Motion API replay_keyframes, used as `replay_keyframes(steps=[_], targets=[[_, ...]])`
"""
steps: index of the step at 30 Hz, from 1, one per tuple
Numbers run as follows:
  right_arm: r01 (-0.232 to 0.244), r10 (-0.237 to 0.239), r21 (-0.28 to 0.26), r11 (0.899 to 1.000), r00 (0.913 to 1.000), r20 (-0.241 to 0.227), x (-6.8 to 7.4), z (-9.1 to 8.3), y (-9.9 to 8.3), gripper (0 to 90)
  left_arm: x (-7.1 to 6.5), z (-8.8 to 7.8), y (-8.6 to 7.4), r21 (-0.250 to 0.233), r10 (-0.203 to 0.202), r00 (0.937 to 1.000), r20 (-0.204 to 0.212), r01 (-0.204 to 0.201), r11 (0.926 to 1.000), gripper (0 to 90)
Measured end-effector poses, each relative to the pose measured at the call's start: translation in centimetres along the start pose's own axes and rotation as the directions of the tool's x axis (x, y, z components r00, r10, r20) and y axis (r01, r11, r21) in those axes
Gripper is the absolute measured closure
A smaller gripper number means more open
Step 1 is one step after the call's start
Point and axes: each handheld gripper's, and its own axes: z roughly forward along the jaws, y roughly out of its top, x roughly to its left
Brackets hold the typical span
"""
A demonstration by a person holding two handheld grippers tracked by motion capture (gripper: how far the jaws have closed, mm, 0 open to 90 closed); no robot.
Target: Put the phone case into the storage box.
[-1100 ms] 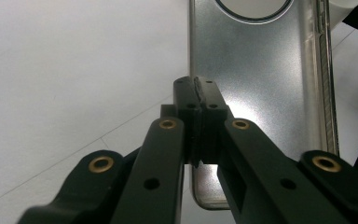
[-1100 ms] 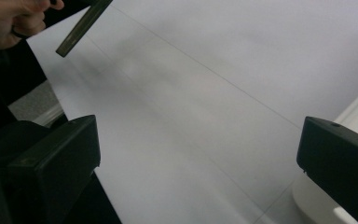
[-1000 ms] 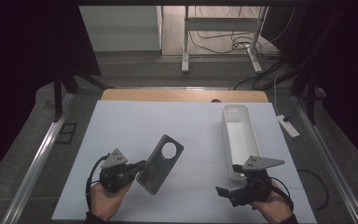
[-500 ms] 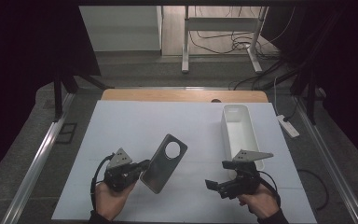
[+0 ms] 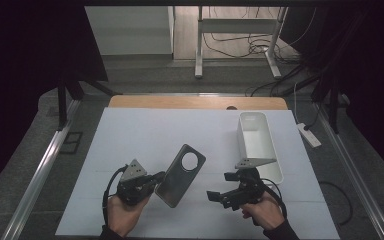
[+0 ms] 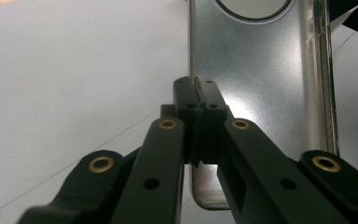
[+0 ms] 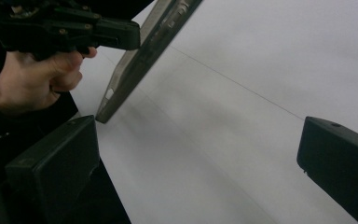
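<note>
White matte tabletop (image 5: pixel 130 135): left hand-held gripper (image 5: pixel 152 179) clamps the glossy grey round-holed phone case (image 5: pixel 181 175); right hand-held gripper (image 5: pixel 219 196) gapes.

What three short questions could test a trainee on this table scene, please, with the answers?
1. True or false: the left gripper is shut on the edge of the grey phone case.
2. How do the fingers of the right gripper stand: A open with nothing between them, B shut on the case, C shut on the tray?
3. Which thing stands on the table just beyond the right gripper?

Key: 1 true. 2 A. 3 the white tray.
</note>
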Motion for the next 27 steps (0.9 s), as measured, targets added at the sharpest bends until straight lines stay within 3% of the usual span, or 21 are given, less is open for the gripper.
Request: replay_keyframes(steps=[17,27], targets=[[-0.046,0.045,-0.030,0.998,0.9988,-0.021,0.1,2.0,1.2,0.3,-0.9,0.8,0.3,-0.001,0.004,0.9999,0.012,-0.004,1.0000,89.0],[-0.054,0.054,-0.009,0.998,0.9985,-0.011,0.3,3.0,1.7,1.6,-1.3,1.2,0.4,-0.002,-0.001,0.9998,0.021,0.001,1.0000,89.0]])
